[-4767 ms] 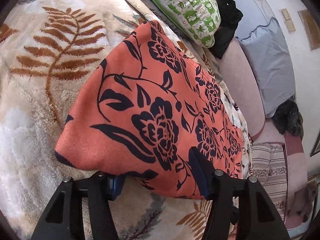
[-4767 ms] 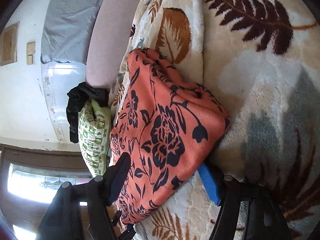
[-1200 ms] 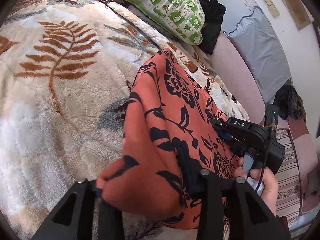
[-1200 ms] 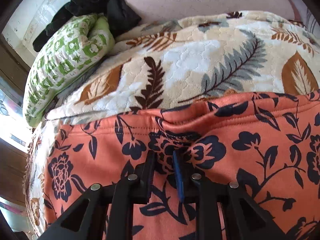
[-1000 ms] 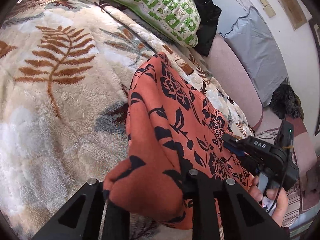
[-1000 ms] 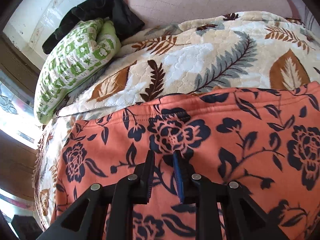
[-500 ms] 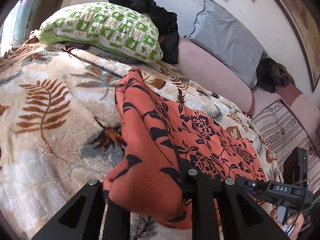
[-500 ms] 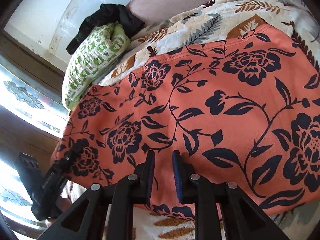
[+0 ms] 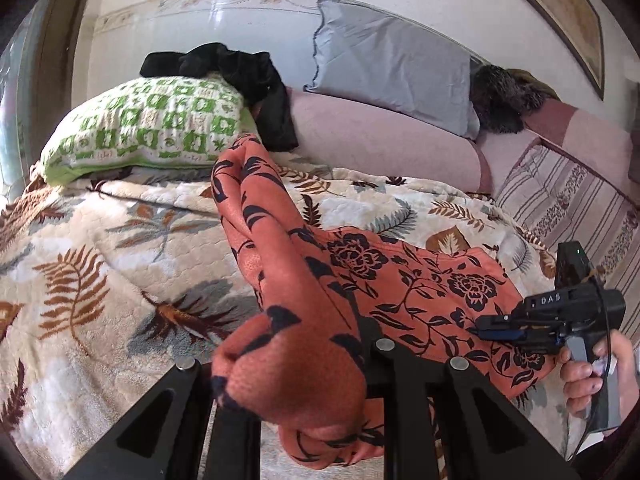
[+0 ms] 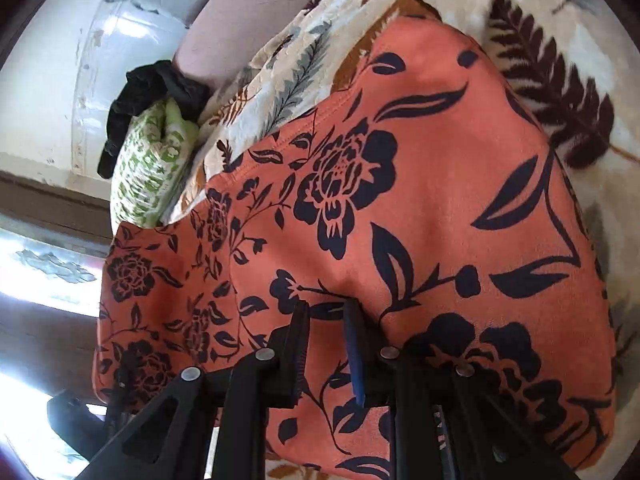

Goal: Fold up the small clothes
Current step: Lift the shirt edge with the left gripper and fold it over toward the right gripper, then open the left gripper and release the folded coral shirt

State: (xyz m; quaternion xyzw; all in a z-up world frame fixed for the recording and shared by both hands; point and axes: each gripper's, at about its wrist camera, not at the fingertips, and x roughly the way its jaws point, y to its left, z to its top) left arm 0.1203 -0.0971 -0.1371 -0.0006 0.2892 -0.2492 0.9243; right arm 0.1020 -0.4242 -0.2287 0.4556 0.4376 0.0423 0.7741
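Garment (image 9: 404, 280) has been lifted and spread since a second ago, pinched by left gripper (image 9: 288, 364) and right gripper (image 10: 326, 344); refolding is judged pending.

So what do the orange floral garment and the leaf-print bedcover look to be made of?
The orange floral garment looks like a soft, matte brushed knit, perhaps fleece: fuzzy surface, limp draping folds. The leaf-print bedcover looks like plush, quilted fleece: deep pile and stitched dimples. Exact fibres cannot be told.
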